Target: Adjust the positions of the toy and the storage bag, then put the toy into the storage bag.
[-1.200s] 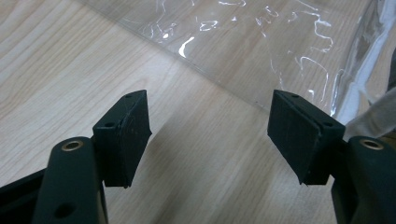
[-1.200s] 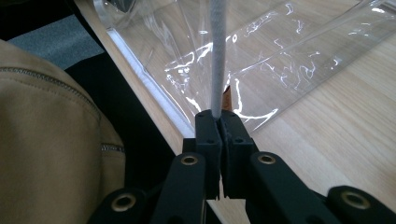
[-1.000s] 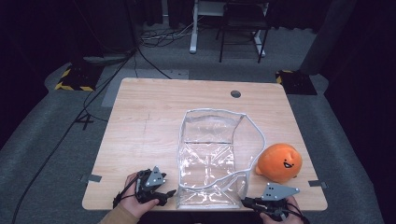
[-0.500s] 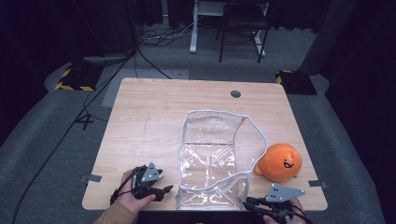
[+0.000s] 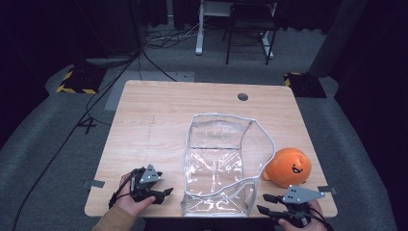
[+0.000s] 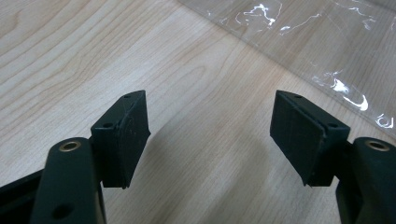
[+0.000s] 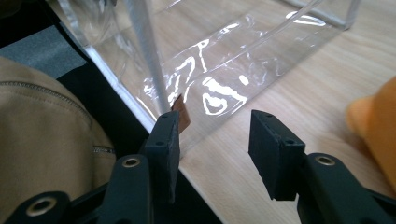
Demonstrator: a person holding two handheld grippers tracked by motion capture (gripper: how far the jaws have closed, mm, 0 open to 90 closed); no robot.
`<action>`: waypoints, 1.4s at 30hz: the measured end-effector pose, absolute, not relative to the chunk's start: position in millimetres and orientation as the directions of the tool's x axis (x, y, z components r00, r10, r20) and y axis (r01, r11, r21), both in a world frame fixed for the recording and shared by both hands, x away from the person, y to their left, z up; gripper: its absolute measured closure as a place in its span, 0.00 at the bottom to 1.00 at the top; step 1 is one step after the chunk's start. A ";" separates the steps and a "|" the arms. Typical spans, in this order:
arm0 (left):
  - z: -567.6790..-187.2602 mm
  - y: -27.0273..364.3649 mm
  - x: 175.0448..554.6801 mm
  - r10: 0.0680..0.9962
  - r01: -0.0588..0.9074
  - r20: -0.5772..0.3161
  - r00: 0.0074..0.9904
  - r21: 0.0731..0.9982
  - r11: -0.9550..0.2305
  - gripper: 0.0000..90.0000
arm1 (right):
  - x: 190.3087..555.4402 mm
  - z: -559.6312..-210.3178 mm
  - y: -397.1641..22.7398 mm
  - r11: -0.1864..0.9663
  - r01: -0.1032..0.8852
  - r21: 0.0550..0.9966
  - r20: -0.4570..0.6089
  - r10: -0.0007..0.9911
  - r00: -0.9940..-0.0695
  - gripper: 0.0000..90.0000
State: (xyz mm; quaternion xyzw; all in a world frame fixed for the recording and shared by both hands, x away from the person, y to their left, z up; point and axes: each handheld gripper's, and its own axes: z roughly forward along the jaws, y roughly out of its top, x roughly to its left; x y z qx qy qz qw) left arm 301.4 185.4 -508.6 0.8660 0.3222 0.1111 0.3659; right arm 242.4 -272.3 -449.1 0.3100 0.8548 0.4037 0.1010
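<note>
A clear plastic bag [image 5: 216, 163] with white trim stands open on the wooden table [image 5: 154, 125]. An orange plush toy [image 5: 288, 167] with a smiling face lies to its right. My left gripper [image 5: 166, 194] rests near the bag's front left corner. Its jaws are open over bare wood [image 6: 210, 121], with the bag's clear wall [image 6: 327, 42] ahead to the right. My right gripper [image 5: 262, 203] is at the bag's front right corner. Its jaws [image 7: 215, 135] have just been opening and nothing lies between them. The bag's corner [image 7: 224, 70] is just ahead and the plush [image 7: 373, 126] is at the right.
A round cable hole [image 5: 243, 96] sits near the table's far edge. The table's front edge runs right under both hands. A tan sleeve [image 7: 42, 135] is left of the right gripper. On the floor beyond are cables [image 5: 159, 43] and a chair's legs [image 5: 250, 38].
The right gripper's jaws have gone from shut to parted at the bag's front right corner. The left gripper has shifted slightly left. Bag and plush stay where they were.
</note>
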 end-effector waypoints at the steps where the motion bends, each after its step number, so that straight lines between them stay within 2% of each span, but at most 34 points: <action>1: -508.7 185.7 301.2 0.641 0.479 -0.047 0.766 0.707 -0.520 0.32 | 243.1 -446.8 -273.6 0.479 0.448 0.755 0.074 0.617 -0.784 0.59; 15: -509.7 189.7 301.1 0.637 0.475 -0.040 0.770 0.703 -0.530 0.32 | 261.2 -410.0 -292.5 0.454 0.419 0.786 0.017 0.662 -0.749 0.57; 26: -512.7 197.0 299.7 0.653 0.481 -0.035 0.757 0.707 -0.519 0.31 | 285.2 -385.3 -308.9 0.422 0.413 0.807 0.014 0.686 -0.728 0.56; 33: -513.9 202.7 300.0 0.666 0.502 -0.050 0.744 0.701 -0.507 0.30 | 301.0 -374.4 -322.0 0.389 0.414 0.823 0.004 0.725 -0.689 0.51; 38: -516.1 203.2 299.6 0.664 0.498 -0.044 0.747 0.698 -0.514 0.28 | 314.2 -371.1 -333.7 0.360 0.422 0.832 0.009 0.752 -0.659 0.40; 42: -518.0 205.6 299.4 0.662 0.484 -0.032 0.749 0.708 -0.514 0.28 | 325.1 -371.3 -345.0 0.350 0.438 0.828 0.008 0.774 -0.634 0.41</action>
